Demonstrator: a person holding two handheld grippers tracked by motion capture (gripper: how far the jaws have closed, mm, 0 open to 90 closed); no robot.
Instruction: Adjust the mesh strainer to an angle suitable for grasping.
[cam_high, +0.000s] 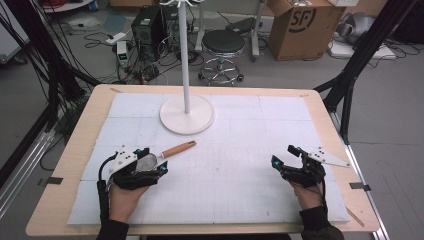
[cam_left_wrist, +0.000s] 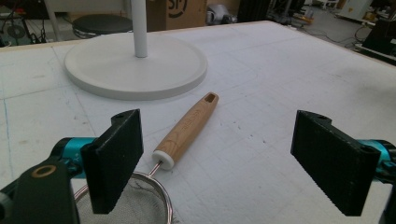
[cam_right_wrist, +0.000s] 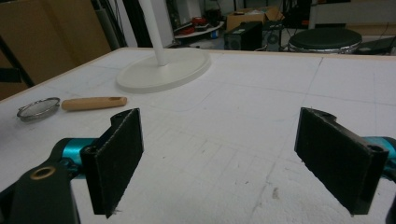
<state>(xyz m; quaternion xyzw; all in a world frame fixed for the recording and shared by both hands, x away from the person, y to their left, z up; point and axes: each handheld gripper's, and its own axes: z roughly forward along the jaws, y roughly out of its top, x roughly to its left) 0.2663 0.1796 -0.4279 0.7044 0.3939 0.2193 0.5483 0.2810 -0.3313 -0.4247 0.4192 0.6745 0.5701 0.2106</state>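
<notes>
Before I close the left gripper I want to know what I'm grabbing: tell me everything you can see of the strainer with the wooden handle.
The strainer is a small sieve: a round metal-rimmed bowl of fine grey mesh, a thin wire neck, a white collar and a light wooden handle with a hanging slot at its tip. It lies flat on the white table mat, handle pointing toward the round base of the white stand, close to it but apart. The left gripper hovers over the bowl end, jaws wide open, not visibly gripping it.

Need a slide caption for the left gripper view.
Open left tongs poised over a wooden-handled strainer lying near the white stand base.
</notes>
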